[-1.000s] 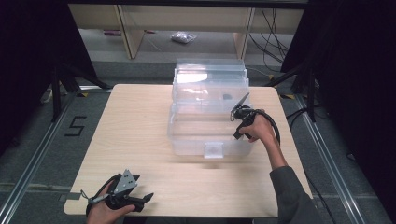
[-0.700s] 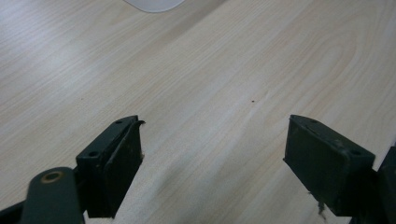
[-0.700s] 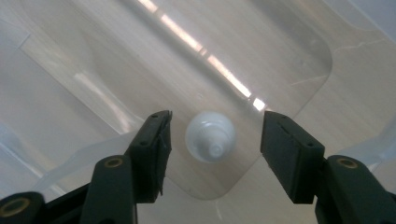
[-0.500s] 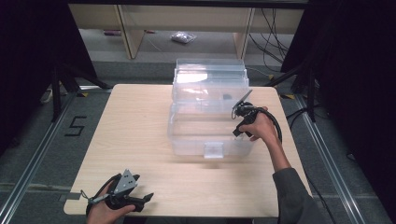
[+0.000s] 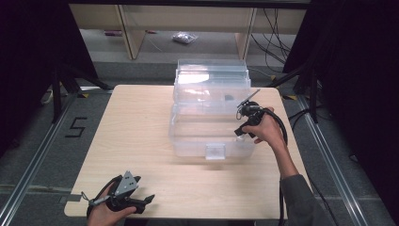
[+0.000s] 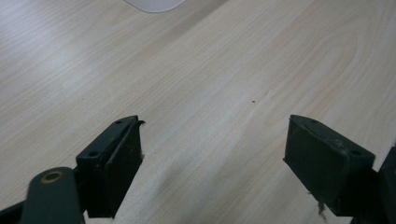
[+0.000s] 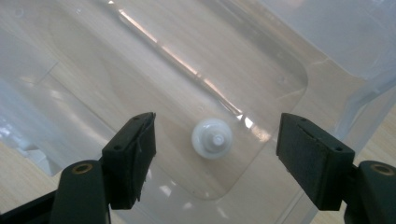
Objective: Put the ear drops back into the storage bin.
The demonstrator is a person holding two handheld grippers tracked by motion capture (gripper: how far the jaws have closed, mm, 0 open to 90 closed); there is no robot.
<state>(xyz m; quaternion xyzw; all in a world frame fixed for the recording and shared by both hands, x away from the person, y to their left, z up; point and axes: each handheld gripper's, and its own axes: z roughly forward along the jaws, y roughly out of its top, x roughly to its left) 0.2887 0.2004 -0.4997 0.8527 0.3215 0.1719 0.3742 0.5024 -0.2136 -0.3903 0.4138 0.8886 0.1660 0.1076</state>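
Note:
A clear plastic box (image 5: pixel 211 113) with its lid swung up at the back stands mid-table. My right gripper (image 5: pixel 241 133) hangs over the box's right front corner, jaws open and pointing down into it. Its own view shows a small round white cap (image 7: pixel 212 138) lying on the clear box floor (image 7: pixel 140 79) between the open jaws, untouched. My left gripper (image 5: pixel 143 201) rests low at the table's front left edge, open. In its view the jaws stand wide apart over bare wood (image 6: pixel 210 93).
The light wooden table (image 5: pixel 131 132) has free room left and in front of the box. A white latch (image 5: pixel 215 151) sits on the box's front wall. Shelving and cables stand beyond the far edge. The right gripper's black cable (image 5: pixel 281 126) loops over the table's right side.
The right gripper has shifted slightly lower toward the box's front right corner. The left gripper has stayed still.

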